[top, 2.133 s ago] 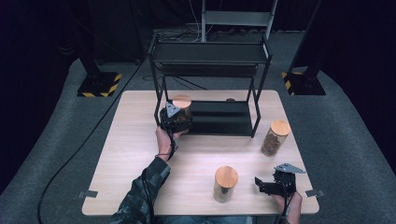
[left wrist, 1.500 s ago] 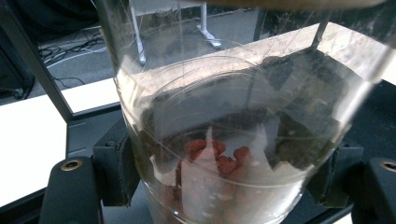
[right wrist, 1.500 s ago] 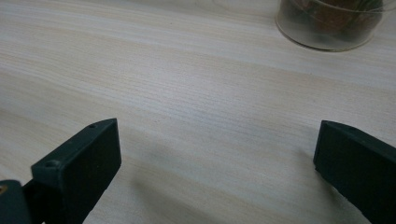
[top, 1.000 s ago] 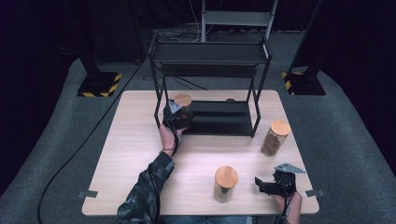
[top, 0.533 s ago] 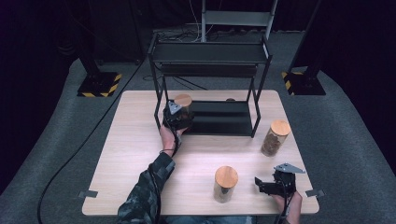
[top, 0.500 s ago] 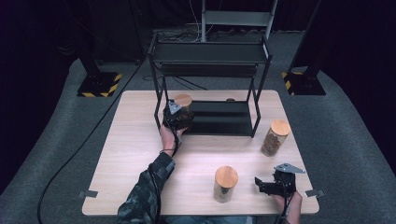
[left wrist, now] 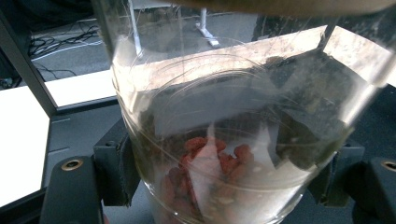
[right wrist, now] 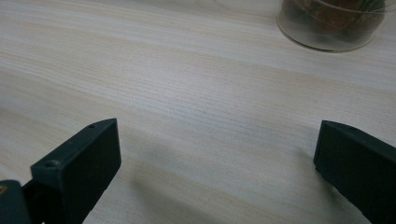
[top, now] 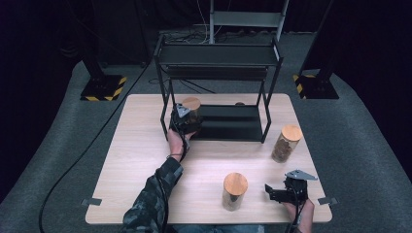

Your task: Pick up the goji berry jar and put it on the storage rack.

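Note:
My left gripper (top: 184,118) is shut on a clear glass jar (top: 191,109) with a wooden lid, holding it at the left end of the lower shelf of a black metal rack (top: 228,122). In the left gripper view the jar (left wrist: 233,140) sits between both jaws, with reddish-brown pieces inside it, and the pads press on its sides. My right gripper (top: 272,192) rests near the table's front right corner, open, its jaws pointing left. In the right gripper view its two jaws stand wide apart over bare wood (right wrist: 210,116) with nothing between them.
Two more wooden-lidded jars stand on the light wooden table (top: 141,145): one at the front middle (top: 234,191), one at the right (top: 285,142), whose base appears in the right gripper view (right wrist: 331,23). The rack has an upper shelf (top: 218,54). A black cable (top: 97,141) crosses the grey floor.
The left hand has carried its jar slightly farther in toward the rack's lower shelf since the earliest frame; over the last second nothing has visibly moved. The right gripper stays put.

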Available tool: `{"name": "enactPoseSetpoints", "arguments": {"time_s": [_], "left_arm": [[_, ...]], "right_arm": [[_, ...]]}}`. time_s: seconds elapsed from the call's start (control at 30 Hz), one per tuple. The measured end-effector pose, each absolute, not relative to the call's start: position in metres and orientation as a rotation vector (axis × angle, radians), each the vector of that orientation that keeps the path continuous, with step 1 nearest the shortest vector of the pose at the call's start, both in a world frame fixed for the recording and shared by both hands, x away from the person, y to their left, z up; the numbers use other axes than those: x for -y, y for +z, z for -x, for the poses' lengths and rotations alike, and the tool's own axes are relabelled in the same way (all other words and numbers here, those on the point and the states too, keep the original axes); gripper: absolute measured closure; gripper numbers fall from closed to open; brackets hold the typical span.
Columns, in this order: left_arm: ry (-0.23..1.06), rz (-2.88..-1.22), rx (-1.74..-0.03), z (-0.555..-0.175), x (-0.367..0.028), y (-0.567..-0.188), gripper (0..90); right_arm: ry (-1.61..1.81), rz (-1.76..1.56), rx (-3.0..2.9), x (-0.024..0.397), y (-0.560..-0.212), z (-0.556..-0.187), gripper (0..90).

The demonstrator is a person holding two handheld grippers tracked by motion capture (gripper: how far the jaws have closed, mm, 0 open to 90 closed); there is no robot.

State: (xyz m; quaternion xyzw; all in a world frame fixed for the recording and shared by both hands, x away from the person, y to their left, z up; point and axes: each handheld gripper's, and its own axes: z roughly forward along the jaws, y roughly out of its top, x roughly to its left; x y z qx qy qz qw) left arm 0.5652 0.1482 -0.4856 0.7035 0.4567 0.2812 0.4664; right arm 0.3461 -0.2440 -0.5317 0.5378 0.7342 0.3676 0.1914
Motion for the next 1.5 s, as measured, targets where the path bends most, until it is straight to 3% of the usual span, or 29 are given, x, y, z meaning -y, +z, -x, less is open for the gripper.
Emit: {"name": "enactPoseSetpoints", "arguments": {"time_s": [0.6,0.8,0.97,1.5], "left_arm": [[0.678,-1.754,-1.151,-0.566,-0.147,-0.481,24.3],[0.62,-1.837,-1.189,-0.563,-0.149,-0.476,8.2],[0.596,-1.913,-1.182,-0.552,-0.149,-0.472,1.9],[0.48,-2.116,-1.12,-0.505,-0.168,-0.491,0.0]], "right_arm": [[1.029,-1.513,-2.058,0.244,-0.532,-0.346,0.0],[1.03,-1.514,-2.058,0.244,-0.532,-0.346,0.0],[1.027,-1.514,-2.056,0.244,-0.532,-0.346,0.0],[1.023,-1.517,-2.054,0.244,-0.532,-0.346,0.0]]}}
